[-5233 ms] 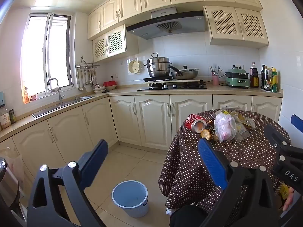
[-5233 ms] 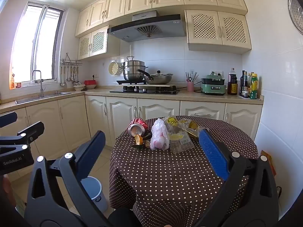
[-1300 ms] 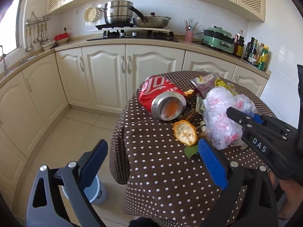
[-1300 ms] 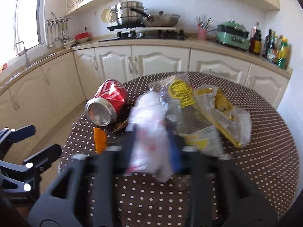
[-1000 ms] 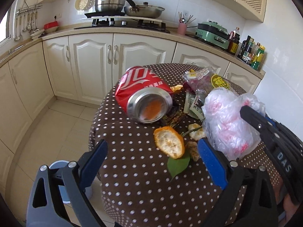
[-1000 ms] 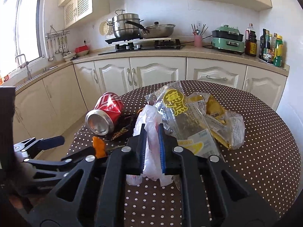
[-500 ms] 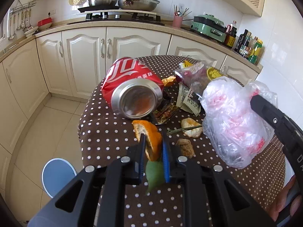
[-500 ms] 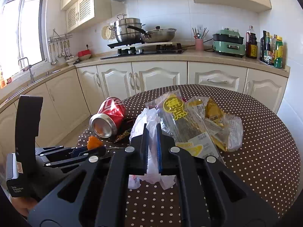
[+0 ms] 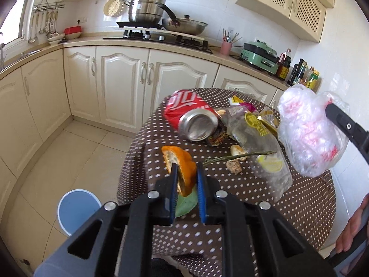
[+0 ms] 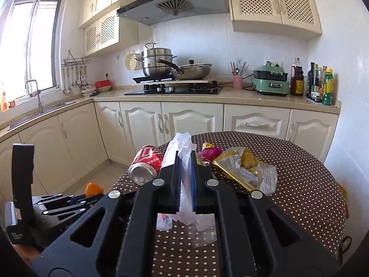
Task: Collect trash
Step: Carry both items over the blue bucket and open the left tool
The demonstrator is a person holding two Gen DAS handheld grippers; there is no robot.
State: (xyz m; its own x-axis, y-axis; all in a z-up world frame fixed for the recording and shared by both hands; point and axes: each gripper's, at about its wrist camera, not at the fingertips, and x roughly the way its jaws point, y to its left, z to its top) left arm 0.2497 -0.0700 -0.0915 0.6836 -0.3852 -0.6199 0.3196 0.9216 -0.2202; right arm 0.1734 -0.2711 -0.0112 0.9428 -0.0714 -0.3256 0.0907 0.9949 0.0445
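My left gripper (image 9: 186, 167) is shut on an orange peel (image 9: 182, 164) with a green leaf (image 9: 185, 202) hanging under it, lifted off the dotted tablecloth (image 9: 230, 198). My right gripper (image 10: 184, 154) is shut on a crumpled clear plastic bag (image 10: 182, 159), raised above the table; the same plastic bag (image 9: 309, 131) shows at the right of the left wrist view. A red soda can (image 9: 191, 115) lies on its side on the table beside wrappers (image 9: 253, 124), a stem (image 9: 239, 155) and scraps. The left gripper with the peel (image 10: 92, 189) appears low left in the right wrist view.
A light blue bin (image 9: 77, 210) stands on the tiled floor left of the round table. Yellow and clear snack wrappers (image 10: 244, 168) lie mid-table. Cream cabinets (image 9: 120, 80), a stove with pots (image 10: 170, 69) and bottles (image 10: 320, 83) line the far counter. A hand (image 9: 350, 228) holds the right gripper.
The left gripper closed on the orange peel and lifted it off the table toward the left. The right gripper rose with the plastic bag in it.
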